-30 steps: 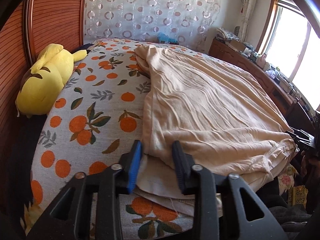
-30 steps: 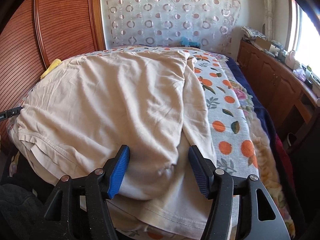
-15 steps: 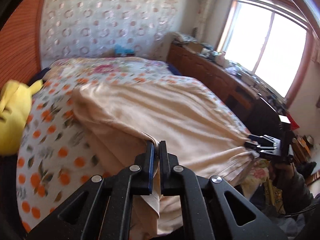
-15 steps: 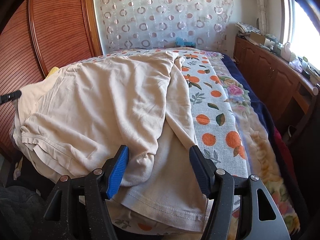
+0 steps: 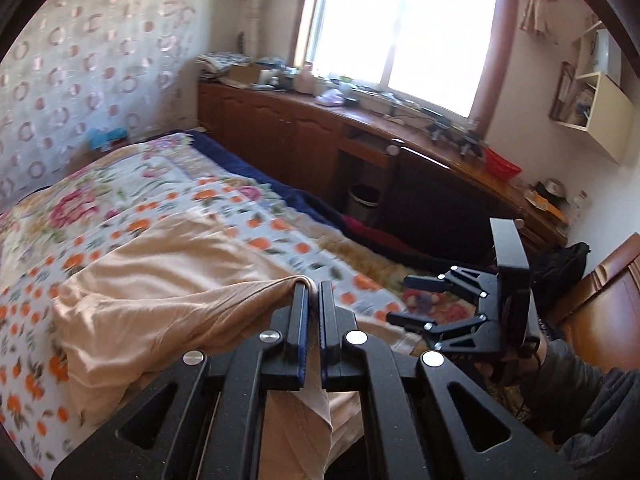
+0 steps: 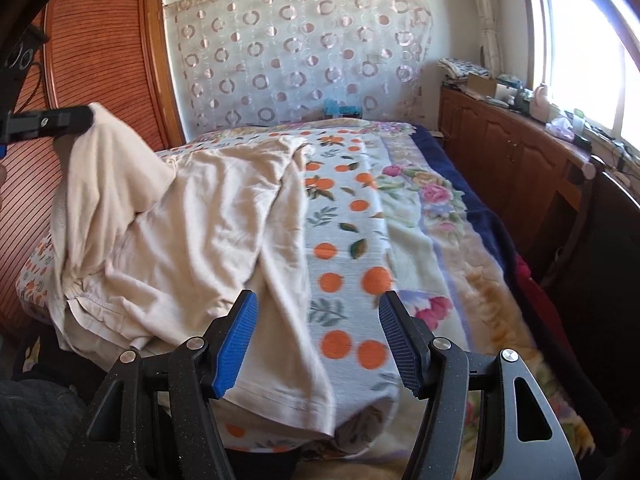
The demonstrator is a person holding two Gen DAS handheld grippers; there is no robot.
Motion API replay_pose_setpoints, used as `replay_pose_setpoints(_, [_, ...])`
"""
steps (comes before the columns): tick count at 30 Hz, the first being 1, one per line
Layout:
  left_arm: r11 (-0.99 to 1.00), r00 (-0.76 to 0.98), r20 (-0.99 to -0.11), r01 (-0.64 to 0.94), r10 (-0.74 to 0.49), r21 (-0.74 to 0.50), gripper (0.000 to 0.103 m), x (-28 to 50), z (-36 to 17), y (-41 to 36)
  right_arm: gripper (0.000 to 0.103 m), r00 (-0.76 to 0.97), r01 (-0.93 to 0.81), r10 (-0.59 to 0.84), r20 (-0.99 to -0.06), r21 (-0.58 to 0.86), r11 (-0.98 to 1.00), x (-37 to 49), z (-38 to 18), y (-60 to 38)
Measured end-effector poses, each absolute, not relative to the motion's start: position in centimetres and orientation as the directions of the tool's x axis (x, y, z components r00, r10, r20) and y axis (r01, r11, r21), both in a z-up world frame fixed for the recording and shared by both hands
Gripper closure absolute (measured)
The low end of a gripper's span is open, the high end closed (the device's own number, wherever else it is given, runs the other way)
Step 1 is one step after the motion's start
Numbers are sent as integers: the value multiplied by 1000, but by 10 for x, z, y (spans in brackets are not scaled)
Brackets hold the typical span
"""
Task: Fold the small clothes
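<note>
Left hand-held gripper [image 5: 313,292] is clamped tight on a fold of the beige garment [image 6: 208,216], w/ cloth pinched between the two pads and hanging down below them. In the right wrist view that same corner is lifted up off the bed [image 6: 404,240] at far left, draped from the black finger tip, in front of the wooden wardrobe door [image 6: 100,52].

Right hand-held gripper [image 6: 316,340] stands wide open, blue pads [image 6: 236,344] well apart, nothing gripped. It hovers over the garment's near hem; whether the left pad touches the cloth is hard to tell, prob. just above it. In the left wrist view it shows at right, jaws apart, held by a hand in a grey sleeve [image 5: 580,392].

Rest of the garment lies rumpled on the bed's left-centre part, on the orange-print sheet [image 6: 340,240], near hem at the bed's front edge. A floral blanket [image 6: 436,216] lies to the right of the sheet. Patterned curtain [image 6: 296,52] hangs behind the bed. Cluttered wooden tabletop [image 5: 400,128] runs under the bright window [image 5: 400,20].
</note>
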State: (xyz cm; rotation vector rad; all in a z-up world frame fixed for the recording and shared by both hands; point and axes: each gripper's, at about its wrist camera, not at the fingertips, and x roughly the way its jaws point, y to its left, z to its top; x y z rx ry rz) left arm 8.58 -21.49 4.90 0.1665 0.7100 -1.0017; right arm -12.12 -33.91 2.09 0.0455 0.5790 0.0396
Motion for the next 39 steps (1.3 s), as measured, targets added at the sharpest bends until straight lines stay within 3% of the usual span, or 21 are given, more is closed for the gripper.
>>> replay_pose_setpoints(5, [503, 266, -634, 834, -726, -227, 98, 91, 51, -254, 38, 844, 28, -1, -536, 42, 999, -137, 23, -357])
replay_pose_setpoints(10, [523, 282, -667, 831, -689, -190, 96, 94, 43, -263, 38, 842, 49, -19, -539, 41, 998, -140, 20, -361])
replay_pose_setpoints(13, [532, 311, -655, 831, -689, -165, 59, 92, 45, -249, 38, 839, 45, -15, -544, 42, 998, -138, 20, -359])
replay_pose_setpoints(18, [600, 411, -654, 795, -636, -84, 36, 105, 46, -223, 38, 837, 25, -3, -548, 33, 999, -135, 25, -355])
replay_pose_setpoints(30, [816, 559, -703, 576, -439, -51, 35, 180, 1, -83, 38, 839, -164, 131, -528, -17, 986, -67, 56, -298])
replay_pose_setpoints(39, [880, 617, -684, 469, -389, -78, 35, 204, -19, -10, 38, 729, -434, 320, -606, -48, 899, 16, 73, -202])
